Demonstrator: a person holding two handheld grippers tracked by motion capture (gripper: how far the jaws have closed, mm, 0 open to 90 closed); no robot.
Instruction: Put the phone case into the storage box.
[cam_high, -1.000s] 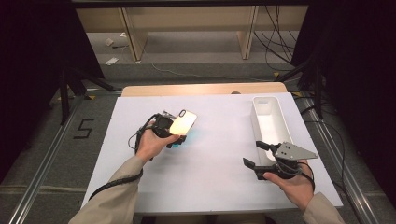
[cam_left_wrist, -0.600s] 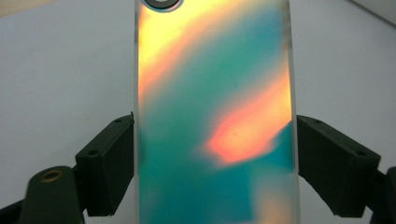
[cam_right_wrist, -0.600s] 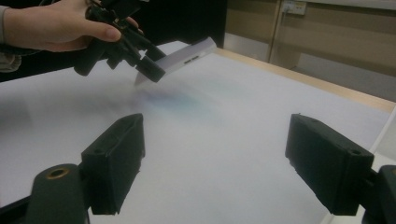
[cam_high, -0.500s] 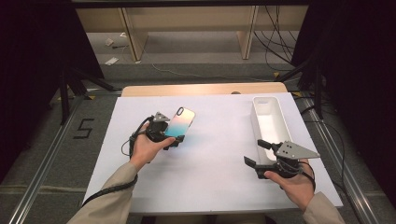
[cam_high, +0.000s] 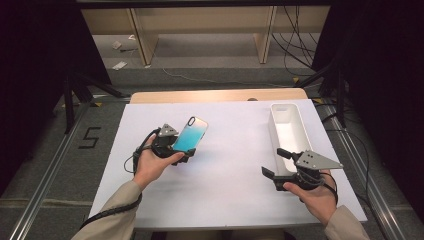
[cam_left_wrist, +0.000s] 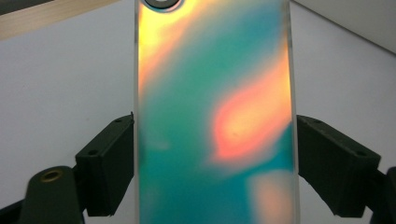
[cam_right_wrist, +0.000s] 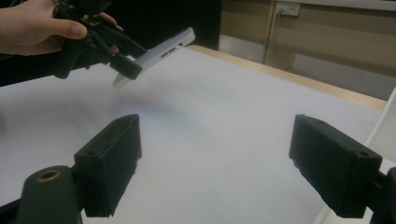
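Item one: my left gripper (cam_high: 184, 148), jaws clamped across the width of one phone (cam_high: 190, 135). In the left gripper view each black jaw presses a long edge of the phone (cam_left_wrist: 215, 116), one on either side, and the back of it stands straight up between them, shimmering teal and orange, with a camera ring at the top edge. From the right gripper view the phone (cam_right_wrist: 156, 55) shows as a pale slab, tilted, its far end higher, held clear above the table (cam_right_wrist: 210, 135) with its shadow on the sheet below.

Item two: my right gripper (cam_high: 278, 165), jaws apart, nothing between them; they have just been opening wider. Between the two black jaws I see bare white table. The phone lies well apart from these jaws, off across the sheet toward my other hand.

Count of things:
- Grippers: two, one in each hand, each with a trailing cable.
- Hands: two, my left hand (cam_high: 152, 165) and right hand (cam_high: 312, 197), sleeves coming in from the near edge.
- Phones: one, in the left jaws.
- Trays: one, a long white tray (cam_high: 300, 125), standing on the right side of the table just beyond my right gripper; I cannot tell whether it holds anything.
- Tables: one, white-covered, with a strip of wood showing along the far edge.
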